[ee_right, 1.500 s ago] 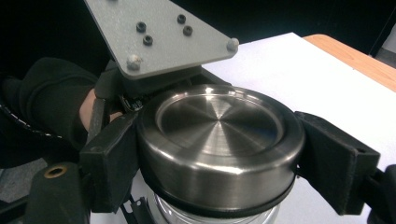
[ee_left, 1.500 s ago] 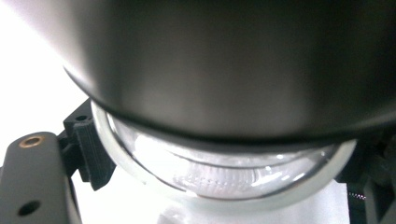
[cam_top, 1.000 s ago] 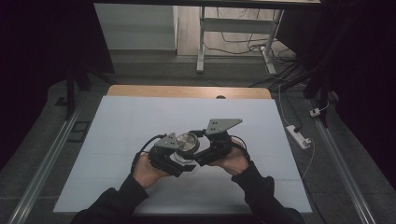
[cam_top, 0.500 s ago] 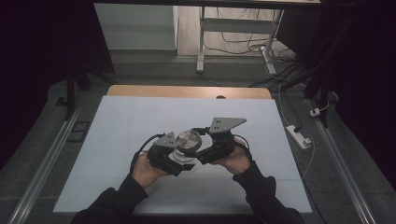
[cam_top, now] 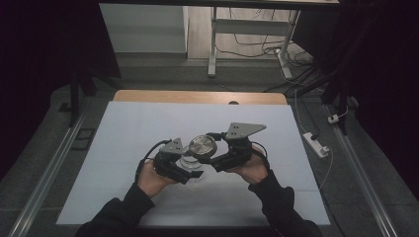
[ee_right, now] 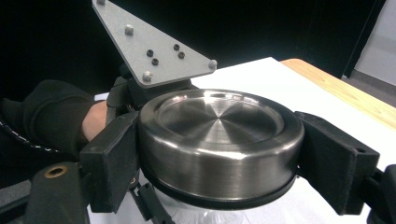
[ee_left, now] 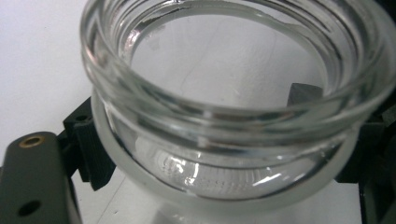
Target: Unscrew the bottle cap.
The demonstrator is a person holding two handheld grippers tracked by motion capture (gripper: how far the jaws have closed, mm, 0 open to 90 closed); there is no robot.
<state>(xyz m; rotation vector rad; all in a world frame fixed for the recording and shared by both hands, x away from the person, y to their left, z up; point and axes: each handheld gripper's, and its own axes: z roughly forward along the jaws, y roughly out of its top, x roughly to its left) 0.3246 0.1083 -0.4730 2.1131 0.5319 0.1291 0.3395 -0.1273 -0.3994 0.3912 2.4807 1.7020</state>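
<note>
- Between our right claw (ee_right: 219,154) jaws sits the lid (ee_right: 219,140), gripped tight; a tilt could cross-thread it.
- Our left claw (cam_top: 184,165) clamps the jar (ee_left: 233,93) just under the lid; glass may slip.

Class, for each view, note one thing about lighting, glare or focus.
High view: dark surroundings, the white table brightly lit. Left gripper view: the glass jar is close, soft, with glints. Right gripper view: the metal lid is sharp, with sheen.
</note>
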